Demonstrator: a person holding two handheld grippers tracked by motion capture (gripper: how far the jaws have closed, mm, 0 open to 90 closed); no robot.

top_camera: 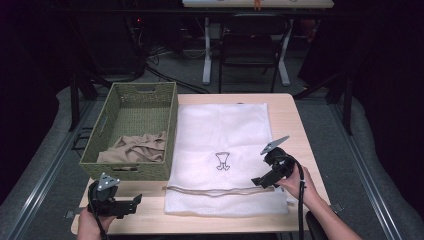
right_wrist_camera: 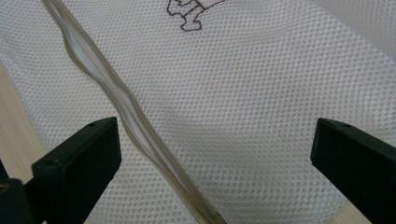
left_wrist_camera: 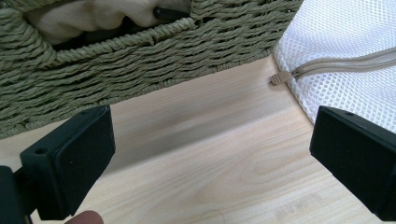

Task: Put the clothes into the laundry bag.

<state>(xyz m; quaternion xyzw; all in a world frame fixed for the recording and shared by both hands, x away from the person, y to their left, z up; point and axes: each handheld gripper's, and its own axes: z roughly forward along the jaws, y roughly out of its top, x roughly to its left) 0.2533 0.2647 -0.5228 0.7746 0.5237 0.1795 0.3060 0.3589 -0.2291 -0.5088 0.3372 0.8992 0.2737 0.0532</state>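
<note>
On table: 1 basket, 1 mesh bag

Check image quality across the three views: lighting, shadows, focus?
High view: table evenly lit, surroundings nearly black, slightly soft; white mesh bag bright but the emblem stays readable. Left gripper view: sharp on the basket weave, soft shadow on the wood below it, near jaws slightly blurred. Right gripper view: mesh and zipper crisp, no glare.

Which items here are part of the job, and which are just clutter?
In the job:
mesh laundry bag
its zipper
woven basket
beige cloth in the basket

Lying about:
chair behind the table
white desk legs
</note>
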